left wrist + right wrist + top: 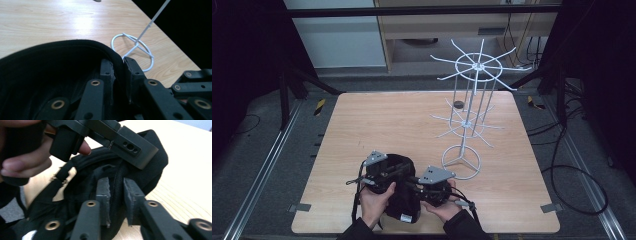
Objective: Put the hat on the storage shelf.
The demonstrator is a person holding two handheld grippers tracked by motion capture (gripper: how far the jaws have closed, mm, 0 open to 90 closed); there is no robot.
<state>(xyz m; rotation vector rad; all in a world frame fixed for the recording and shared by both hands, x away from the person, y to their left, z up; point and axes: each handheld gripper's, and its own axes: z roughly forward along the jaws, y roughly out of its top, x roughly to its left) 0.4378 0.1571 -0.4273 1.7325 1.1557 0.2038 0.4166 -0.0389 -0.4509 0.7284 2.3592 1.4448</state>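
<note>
A black fabric cap sits at the near edge of the wooden table, held between both hands. My left gripper is shut on the cap's padded rim, which runs between its jaws in the left gripper view. My right gripper is shut on a seamed edge of the same cap, and the fabric passes between its pads in the right gripper view. The left gripper and the hand holding it cross the top of the right gripper view.
A white wire display rack with two tiers of radiating hooks stands on a ring base right of the grippers; the base also appears in the left gripper view. A small dark round object lies at the back.
</note>
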